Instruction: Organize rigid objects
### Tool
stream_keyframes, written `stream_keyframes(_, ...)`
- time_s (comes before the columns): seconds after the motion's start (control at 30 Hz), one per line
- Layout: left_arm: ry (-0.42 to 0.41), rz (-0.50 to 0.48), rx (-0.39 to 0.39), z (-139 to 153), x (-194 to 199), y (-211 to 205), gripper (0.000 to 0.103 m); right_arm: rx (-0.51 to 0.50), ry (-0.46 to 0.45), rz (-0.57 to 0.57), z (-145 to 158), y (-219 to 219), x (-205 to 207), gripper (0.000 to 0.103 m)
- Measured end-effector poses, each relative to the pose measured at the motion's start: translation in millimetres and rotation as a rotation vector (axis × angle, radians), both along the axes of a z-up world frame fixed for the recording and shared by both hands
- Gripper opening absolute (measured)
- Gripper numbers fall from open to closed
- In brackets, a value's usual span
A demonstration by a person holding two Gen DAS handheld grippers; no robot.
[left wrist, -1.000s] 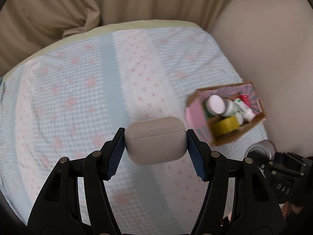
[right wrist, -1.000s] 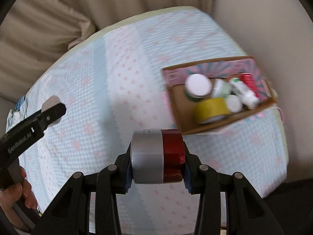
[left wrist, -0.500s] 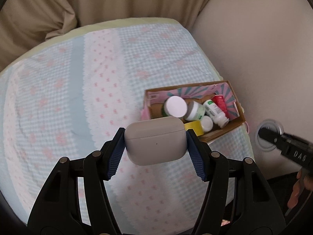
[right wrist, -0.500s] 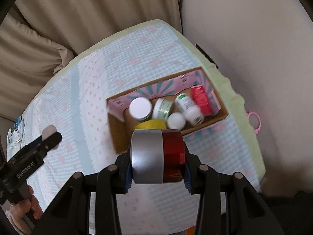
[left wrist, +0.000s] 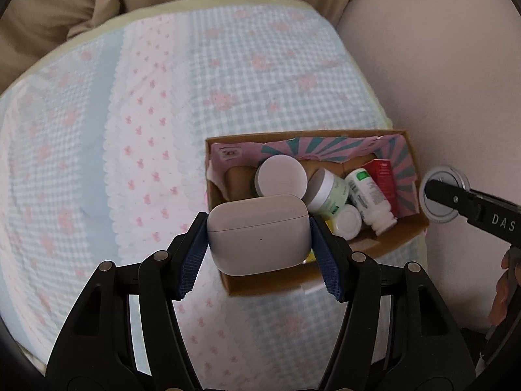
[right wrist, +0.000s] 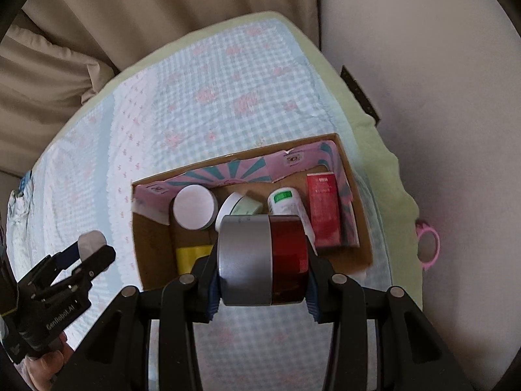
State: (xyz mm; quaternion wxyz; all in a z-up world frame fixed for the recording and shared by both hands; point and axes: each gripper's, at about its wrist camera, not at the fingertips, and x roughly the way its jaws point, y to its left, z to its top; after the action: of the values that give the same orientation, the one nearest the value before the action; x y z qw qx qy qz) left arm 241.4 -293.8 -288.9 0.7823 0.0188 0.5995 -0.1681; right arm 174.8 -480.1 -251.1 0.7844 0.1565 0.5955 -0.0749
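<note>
A white earbud case (left wrist: 259,233) is clamped in the left gripper (left wrist: 259,238), a silver-and-red cylinder (right wrist: 263,260) in the right gripper (right wrist: 263,262). Both are held above the cardboard box (right wrist: 138,260), its open left end being nearest.

Both point steeply downward. The left hand-held gripper (left wrist: 259,236) is clamped on a white case (left wrist: 258,233); the right hand-held gripper (right wrist: 262,260) is clamped on a silver-and-red cylinder (right wrist: 262,259).
</note>
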Motion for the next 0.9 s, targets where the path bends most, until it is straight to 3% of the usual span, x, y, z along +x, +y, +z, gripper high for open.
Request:
stream_keyframes(0.4, 0.103, -0.065, 0.106, -75.4, 33.3, -41.6, 0.059, 0.061, 0.113, 0.088, -78.2, -15.8, 68.2, 0.038)
stream_keyframes(0.6, 0.115, -0.107, 0.127, -87.0, 35.5, -47.8, 0.059, 0.087, 0.144, 0.083, -104.3, -23.5, 80.1, 0.038)
stream_keyframes(0.63, 0.121, -0.118, 0.123, -87.3, 35.5, -48.5, 0.065, 0.098, 0.149, 0.080, -107.3, -24.8, 81.3, 0.038)
stream_keyframes(0.67, 0.126, -0.126, 0.110, -85.7, 35.5, -48.6, 0.087, 0.113, 0.145, 0.077, -109.5, -25.8, 81.5, 0.040)
stream_keyframes(0.7, 0.126, -0.129, 0.101, -83.5, 35.9, -48.8, 0.101, 0.118, 0.141, 0.071, -110.2, -26.6, 83.0, 0.042)
stream_keyframes(0.77, 0.111, -0.130, 0.084, -76.1, 34.9, -46.0, 0.103, 0.131, 0.123, 0.053, -108.5, -30.3, 81.5, 0.063)
stream_keyframes(0.8, 0.107, -0.132, 0.079, -72.9, 34.0, -44.4, 0.103, 0.139, 0.117, 0.045, -106.6, -32.7, 79.3, 0.093)
stream_keyframes(0.83, 0.107, -0.136, 0.079, -70.2, 32.3, -41.3, 0.103, 0.138, 0.114, 0.043, -105.0, -33.7, 78.0, 0.103)
stream_keyframes(0.9, 0.106, -0.139, 0.078, -67.3, 27.9, -35.6, 0.103, 0.112, 0.099, 0.027, -97.9, -37.6, 71.6, 0.103)
